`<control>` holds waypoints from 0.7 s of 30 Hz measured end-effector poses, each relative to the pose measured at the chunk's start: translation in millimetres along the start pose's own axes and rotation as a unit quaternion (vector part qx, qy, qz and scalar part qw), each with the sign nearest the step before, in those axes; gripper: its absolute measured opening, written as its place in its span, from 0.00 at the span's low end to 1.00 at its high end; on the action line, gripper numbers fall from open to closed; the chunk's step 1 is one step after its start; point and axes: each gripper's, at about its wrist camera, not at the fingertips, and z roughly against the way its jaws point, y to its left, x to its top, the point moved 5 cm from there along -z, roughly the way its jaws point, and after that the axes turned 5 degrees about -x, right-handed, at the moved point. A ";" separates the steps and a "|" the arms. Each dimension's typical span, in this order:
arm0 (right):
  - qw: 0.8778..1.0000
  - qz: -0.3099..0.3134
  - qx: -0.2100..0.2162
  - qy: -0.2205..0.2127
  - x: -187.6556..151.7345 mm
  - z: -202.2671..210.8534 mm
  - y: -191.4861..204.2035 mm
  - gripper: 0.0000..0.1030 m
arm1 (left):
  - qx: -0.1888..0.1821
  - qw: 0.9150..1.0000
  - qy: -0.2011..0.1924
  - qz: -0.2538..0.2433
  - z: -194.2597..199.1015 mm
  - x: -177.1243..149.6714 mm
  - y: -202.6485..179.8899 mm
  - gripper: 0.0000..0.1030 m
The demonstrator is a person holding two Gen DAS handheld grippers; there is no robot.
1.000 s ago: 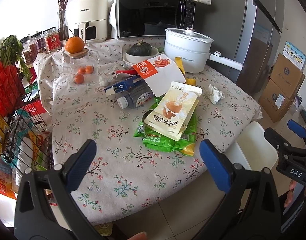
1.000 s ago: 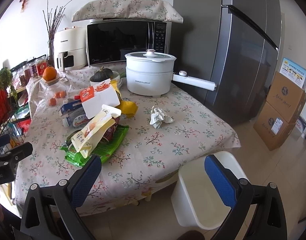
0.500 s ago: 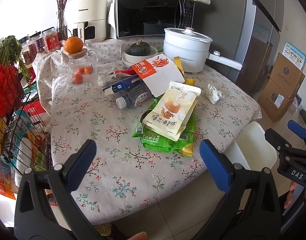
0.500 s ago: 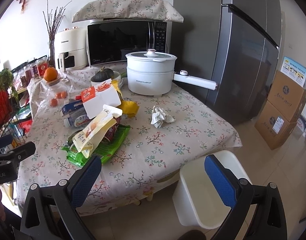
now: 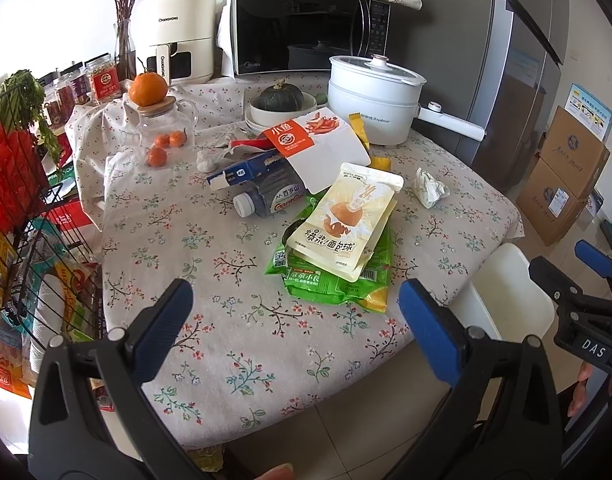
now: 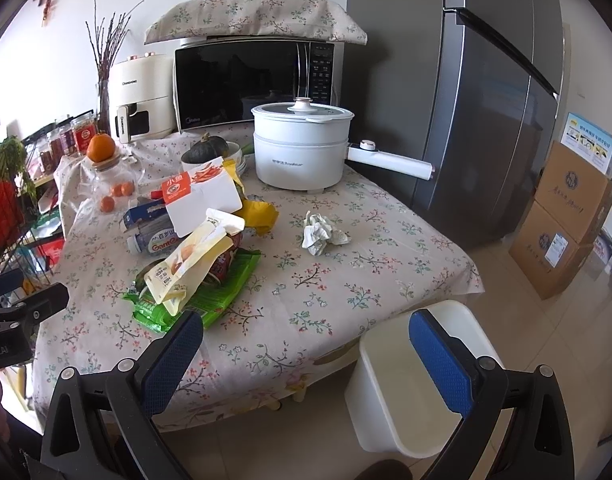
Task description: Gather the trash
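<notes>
Left wrist view — both claws released, crumpled tissue well beyond — white bin below.

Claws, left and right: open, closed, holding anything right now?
Left claw: open, holding nothing, hovering short of the green wrapper.
Right claw: open, holding nothing, above the white bin.

- The desk wore a pale grey cloth printed with small red and green floral sprigs.
- The snack bag at centre frame was bright green; the pouch on it was cream and yellow.
- The crumpled paper was white.
- The bin at lower right was white.
- Both the left tongs and right tongs were black with blue pads.
- The pot was white.
</notes>
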 end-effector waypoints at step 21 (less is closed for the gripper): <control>0.999 0.037 0.000 0.035 4.4 -0.8 4.9 1.00 | -0.046 0.997 0.048 -0.024 -21.3 0.6 -11.4 0.99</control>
